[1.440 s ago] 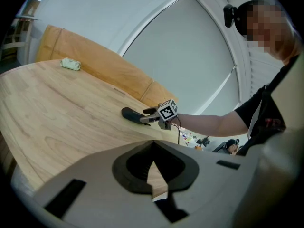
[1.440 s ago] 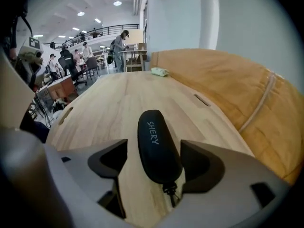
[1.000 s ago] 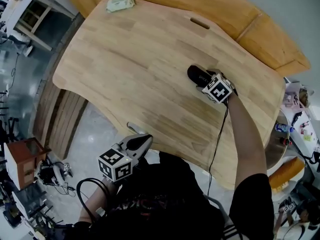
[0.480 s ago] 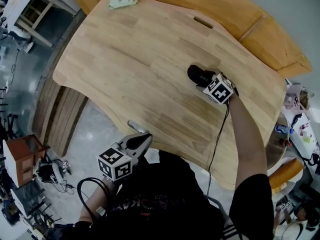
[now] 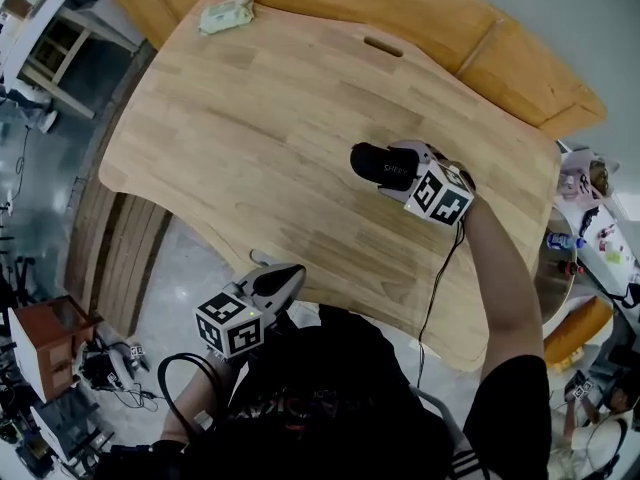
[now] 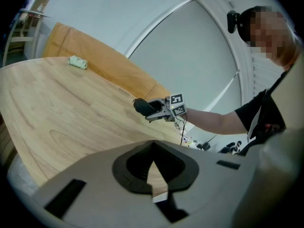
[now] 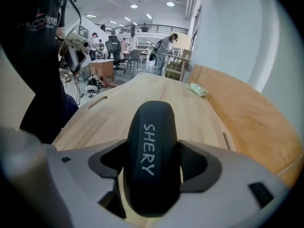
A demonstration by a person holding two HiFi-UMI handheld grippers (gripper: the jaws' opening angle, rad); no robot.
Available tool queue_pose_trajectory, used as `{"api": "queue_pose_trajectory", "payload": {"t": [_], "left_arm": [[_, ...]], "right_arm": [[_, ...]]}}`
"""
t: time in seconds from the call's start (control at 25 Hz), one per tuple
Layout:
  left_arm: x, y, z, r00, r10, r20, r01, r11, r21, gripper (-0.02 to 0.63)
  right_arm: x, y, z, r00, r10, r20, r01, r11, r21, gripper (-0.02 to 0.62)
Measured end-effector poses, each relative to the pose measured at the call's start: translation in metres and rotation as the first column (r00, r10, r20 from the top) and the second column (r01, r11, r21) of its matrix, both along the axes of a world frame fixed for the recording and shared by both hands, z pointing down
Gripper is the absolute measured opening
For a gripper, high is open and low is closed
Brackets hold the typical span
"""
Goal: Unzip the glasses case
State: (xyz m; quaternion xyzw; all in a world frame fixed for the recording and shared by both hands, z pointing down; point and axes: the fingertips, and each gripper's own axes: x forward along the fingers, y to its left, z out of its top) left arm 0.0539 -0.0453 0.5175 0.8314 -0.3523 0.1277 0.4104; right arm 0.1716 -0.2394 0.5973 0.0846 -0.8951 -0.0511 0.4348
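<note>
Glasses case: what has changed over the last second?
The right gripper has just been closing its jaws on the glasses case and has lifted it off the table. The left gripper stays shut and empty at the table's near edge; the green packet has not moved.

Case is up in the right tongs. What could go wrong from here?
The right tongs have just been closing on the glasses case, holding one end; the smooth shell could slip or swing. The left tongs are shut, far off by the table edge, and no zipper pull shows; a regrasp may be needed.
</note>
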Motion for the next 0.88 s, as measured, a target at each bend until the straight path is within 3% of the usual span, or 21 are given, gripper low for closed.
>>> {"api": "queue_pose_trajectory", "payload": {"t": [0.2, 0.32, 0.56, 0.68, 0.8, 0.88], "left_arm": [[0.000, -0.017, -0.008, 0.998, 0.056, -0.039, -0.054, 0.998, 0.045, 0.012], [-0.002, -0.030, -0.022, 0.990, 0.097, -0.100, -0.088, 0.992, 0.085, 0.012], [-0.008, -0.039, -0.058, 0.940, 0.235, -0.246, -0.200, 0.967, 0.158, 0.012], [-0.007, -0.042, -0.087, 0.873, 0.321, -0.367, -0.267, 0.945, 0.191, 0.014], [-0.007, -0.039, -0.116, 0.772, 0.392, -0.500, -0.327, 0.920, 0.217, 0.020], [-0.010, -0.039, -0.135, 0.699, 0.410, -0.585, -0.342, 0.911, 0.230, 0.029]], "right_arm": [[-0.003, 0.036, -0.043, 0.998, -0.051, 0.027, 0.049, 0.997, 0.065, 0.348], [-0.008, 0.059, -0.072, 0.996, -0.063, 0.056, 0.058, 0.994, 0.088, 0.348], [-0.027, 0.112, -0.133, 0.981, -0.046, 0.191, 0.030, 0.996, 0.082, 0.348], [-0.039, 0.139, -0.163, 0.967, -0.046, 0.251, 0.028, 0.997, 0.076, 0.348], [-0.053, 0.162, -0.188, 0.955, -0.052, 0.291, 0.028, 0.996, 0.086, 0.348], [-0.062, 0.174, -0.196, 0.962, -0.057, 0.268, 0.032, 0.995, 0.096, 0.348]]}}
